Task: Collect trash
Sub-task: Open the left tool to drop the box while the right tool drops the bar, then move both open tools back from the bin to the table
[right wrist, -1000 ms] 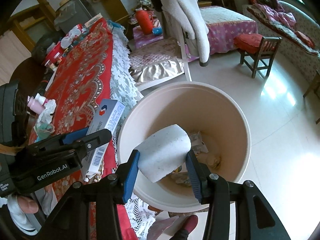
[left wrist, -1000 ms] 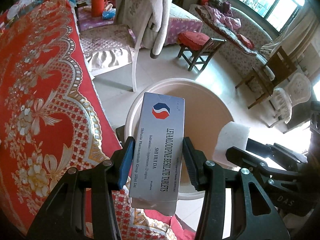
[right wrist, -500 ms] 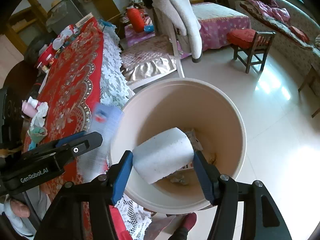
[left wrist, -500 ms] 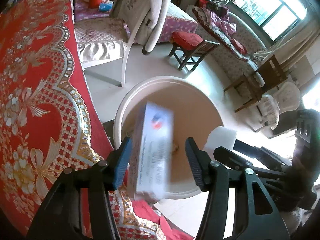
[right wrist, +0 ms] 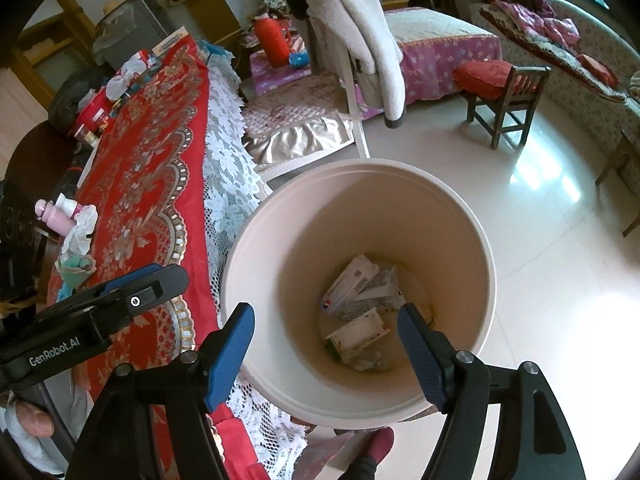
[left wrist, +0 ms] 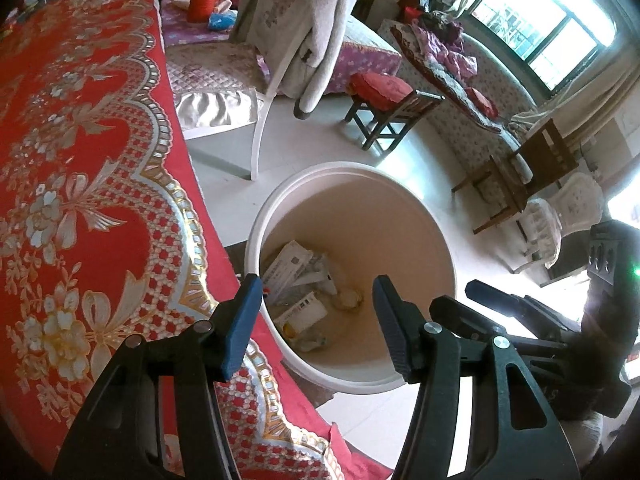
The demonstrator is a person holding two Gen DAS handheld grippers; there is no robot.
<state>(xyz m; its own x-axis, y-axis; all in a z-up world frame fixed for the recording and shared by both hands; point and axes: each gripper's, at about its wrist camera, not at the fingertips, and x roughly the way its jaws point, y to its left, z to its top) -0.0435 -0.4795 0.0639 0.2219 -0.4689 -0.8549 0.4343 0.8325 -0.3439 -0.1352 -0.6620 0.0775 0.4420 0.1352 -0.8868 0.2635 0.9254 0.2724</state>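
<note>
Both grippers over the cream bin beside the red tabletop, left gripper fingers apart and empty, right gripper fingers just opened wide, nothing between, tablet box and other trash lying at bin bottom.

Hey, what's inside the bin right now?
The bin holds a tablet box lying flat on crumpled wrappers, and another small carton beside it. Whatever lies under that pile is covered. Both grippers are open and empty above it.
</note>
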